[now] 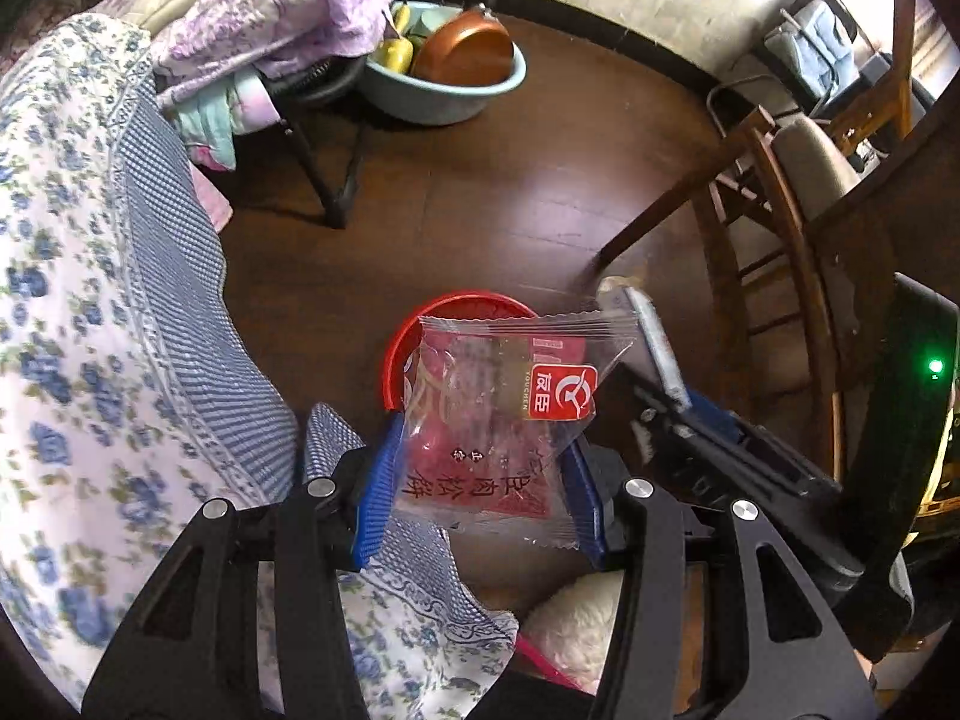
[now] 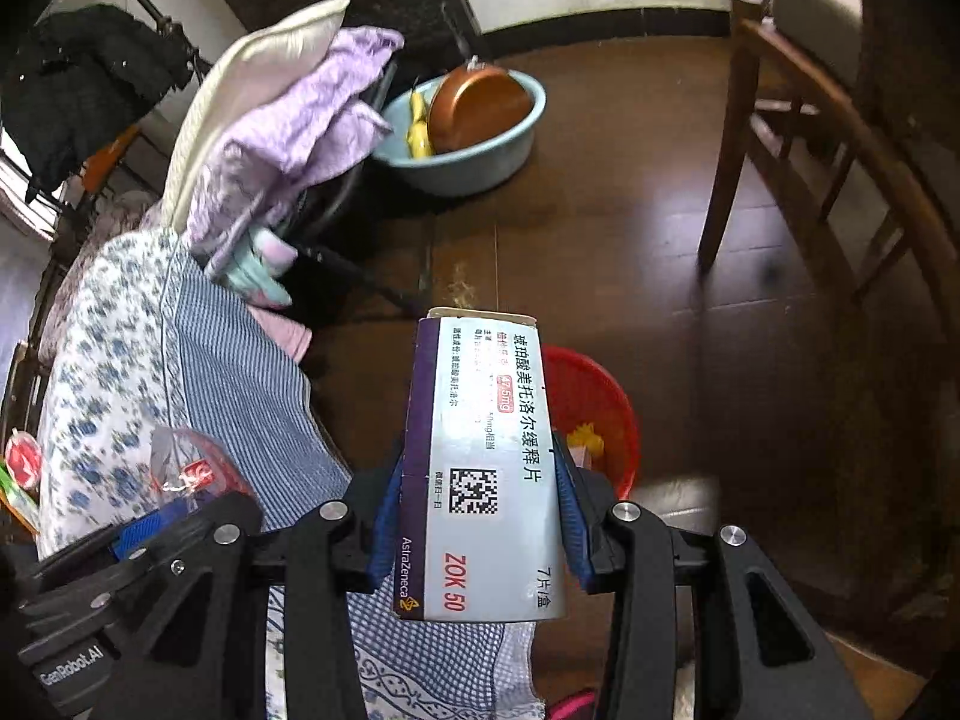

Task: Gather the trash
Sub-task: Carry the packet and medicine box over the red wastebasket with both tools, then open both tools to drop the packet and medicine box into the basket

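Above floor basket (image 2: 600, 414), tools grip wrapper (image 1: 498, 420), box (image 2: 480, 468).

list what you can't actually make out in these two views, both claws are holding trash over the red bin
- Red bin: left wrist view, the snack wrapper in the left claw covers most of it.
- Bin contents: right wrist view, the medicine box in the right claw hides all but some yellow scraps.
- Whether the box is empty: closed, cannot tell.
- Floral bedspread: blurred in both views.
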`<state>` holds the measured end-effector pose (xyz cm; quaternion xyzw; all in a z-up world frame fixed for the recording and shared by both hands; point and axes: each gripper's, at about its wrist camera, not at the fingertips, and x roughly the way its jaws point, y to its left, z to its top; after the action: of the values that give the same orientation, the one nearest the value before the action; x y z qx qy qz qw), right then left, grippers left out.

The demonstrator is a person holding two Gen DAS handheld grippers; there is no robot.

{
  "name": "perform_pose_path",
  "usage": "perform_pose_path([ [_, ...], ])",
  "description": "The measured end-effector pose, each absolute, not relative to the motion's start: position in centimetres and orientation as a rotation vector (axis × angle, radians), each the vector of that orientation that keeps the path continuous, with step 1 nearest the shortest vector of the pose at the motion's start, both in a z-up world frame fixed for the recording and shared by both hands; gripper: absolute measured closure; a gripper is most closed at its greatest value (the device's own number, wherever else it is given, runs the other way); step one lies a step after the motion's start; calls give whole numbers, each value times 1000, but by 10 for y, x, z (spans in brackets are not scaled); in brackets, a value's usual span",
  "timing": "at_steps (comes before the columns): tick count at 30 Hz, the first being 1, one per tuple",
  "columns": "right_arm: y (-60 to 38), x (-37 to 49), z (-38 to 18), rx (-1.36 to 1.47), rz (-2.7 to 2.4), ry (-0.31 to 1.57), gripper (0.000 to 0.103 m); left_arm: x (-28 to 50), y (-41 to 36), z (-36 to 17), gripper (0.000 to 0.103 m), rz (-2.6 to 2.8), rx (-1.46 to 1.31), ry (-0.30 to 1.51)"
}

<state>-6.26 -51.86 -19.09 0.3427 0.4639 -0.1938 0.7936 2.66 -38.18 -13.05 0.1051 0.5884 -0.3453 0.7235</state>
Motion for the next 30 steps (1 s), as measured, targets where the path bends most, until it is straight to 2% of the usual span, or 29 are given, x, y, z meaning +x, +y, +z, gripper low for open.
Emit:
perform_pose_path([
  [21,-556,-64,-274,943,-411,1030,59,50,-413,-230,53,-606,66,1534],
  [24,-557,-60,-280,935,-408,1038,58,53,-415,-237,47,-590,67,1537],
  [26,-560,-59,-284,934,-418,1036,58,55,-415,-240,39,-552,67,1536],
  [28,-563,-61,-287,927,-432,1041,53,59,-412,-244,24,-534,48,1545],
  [30,-563,-62,-287,909,-449,1050,48,60,-410,-242,19,-521,33,1537],
])
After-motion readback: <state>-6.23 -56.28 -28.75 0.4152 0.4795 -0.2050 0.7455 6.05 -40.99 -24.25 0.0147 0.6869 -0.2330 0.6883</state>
